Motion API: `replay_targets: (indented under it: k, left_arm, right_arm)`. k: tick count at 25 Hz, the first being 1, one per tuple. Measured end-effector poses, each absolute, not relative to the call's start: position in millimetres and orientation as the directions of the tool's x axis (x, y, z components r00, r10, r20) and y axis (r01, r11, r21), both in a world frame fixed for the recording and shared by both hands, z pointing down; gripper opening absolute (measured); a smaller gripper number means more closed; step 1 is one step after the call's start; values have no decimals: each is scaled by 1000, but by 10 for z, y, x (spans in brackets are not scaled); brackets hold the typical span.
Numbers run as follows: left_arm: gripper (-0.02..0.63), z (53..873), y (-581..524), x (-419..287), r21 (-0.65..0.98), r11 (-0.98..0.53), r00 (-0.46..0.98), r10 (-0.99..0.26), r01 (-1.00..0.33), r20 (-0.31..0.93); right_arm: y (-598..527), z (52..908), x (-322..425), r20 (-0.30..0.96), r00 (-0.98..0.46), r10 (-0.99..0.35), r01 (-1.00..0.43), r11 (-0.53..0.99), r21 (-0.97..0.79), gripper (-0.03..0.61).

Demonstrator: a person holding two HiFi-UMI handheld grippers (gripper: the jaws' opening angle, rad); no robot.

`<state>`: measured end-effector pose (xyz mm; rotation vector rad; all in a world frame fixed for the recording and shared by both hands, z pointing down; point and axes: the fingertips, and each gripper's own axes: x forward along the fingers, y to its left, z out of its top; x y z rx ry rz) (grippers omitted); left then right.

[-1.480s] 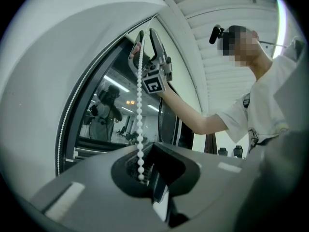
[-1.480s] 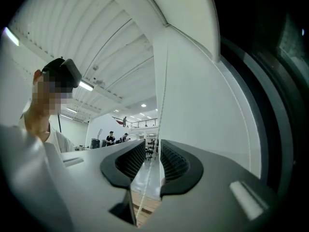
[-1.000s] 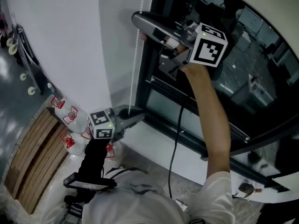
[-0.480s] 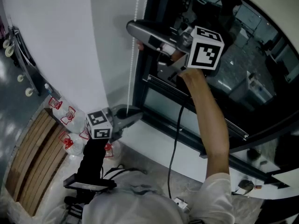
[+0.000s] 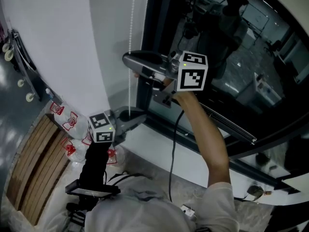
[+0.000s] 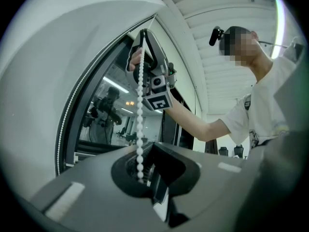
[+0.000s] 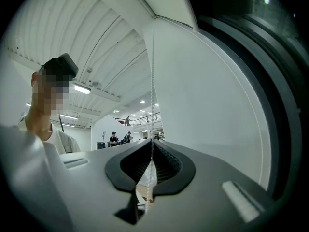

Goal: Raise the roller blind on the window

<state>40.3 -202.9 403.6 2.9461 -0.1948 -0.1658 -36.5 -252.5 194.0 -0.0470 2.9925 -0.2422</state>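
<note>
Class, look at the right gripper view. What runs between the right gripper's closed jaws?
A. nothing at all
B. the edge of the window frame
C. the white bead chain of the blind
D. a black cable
C: in the right gripper view the jaws of the right gripper are pressed together on the thin white bead chain, which runs straight up from them.

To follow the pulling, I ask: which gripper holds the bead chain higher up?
The right gripper: it is shut on the chain well above the left gripper, which grips it lower down.
</note>
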Motion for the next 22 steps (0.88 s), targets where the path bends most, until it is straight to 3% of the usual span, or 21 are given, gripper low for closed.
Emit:
replay_targets:
  k: [22]
  left_arm:
    - [-2, 3954, -2076, 412, 193, -974, 984, -140, -117, -114]
  right_arm:
    - [-2379, 3164, -311, -9, -999, -35, -30, 943, -332, 15]
